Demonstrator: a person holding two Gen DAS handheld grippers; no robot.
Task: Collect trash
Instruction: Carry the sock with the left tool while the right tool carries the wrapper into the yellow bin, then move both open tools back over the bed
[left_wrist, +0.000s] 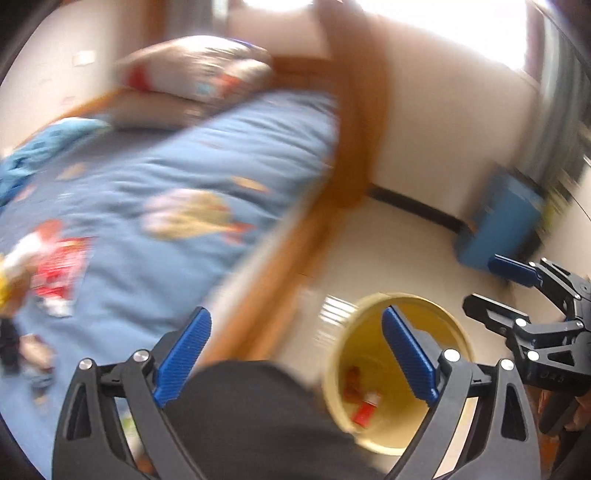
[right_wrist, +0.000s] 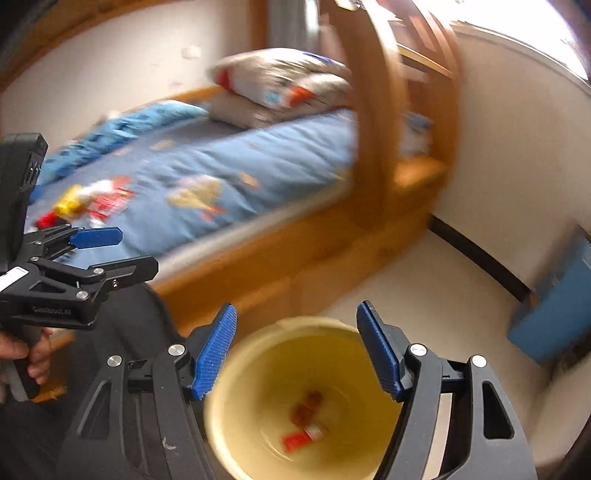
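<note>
A yellow bin (right_wrist: 258, 354) stands on the pale floor beside the bed, holding a few red and white wrappers (right_wrist: 301, 437). My right gripper (right_wrist: 297, 308) hangs open just above the bin's rim, nothing between its blue pads. In the left wrist view the bin (left_wrist: 369, 369) sits low right, its wrappers (left_wrist: 364, 406) inside. My left gripper (left_wrist: 295, 314) is open and empty, between the bed's edge and the bin. More trash, red, yellow and white packets (right_wrist: 96, 201), lies on the blue quilt (left_wrist: 59, 266). Each gripper also shows in the other's view: left (right_wrist: 137, 249), right (left_wrist: 480, 283).
The bed has a blue quilt (right_wrist: 258, 158), stacked pillows (right_wrist: 284, 88) and a wooden frame with a thick post (right_wrist: 376, 122). A blue box (right_wrist: 554, 306) rests on the floor by the wall. A person's dark trouser leg (left_wrist: 251, 417) is under the left gripper.
</note>
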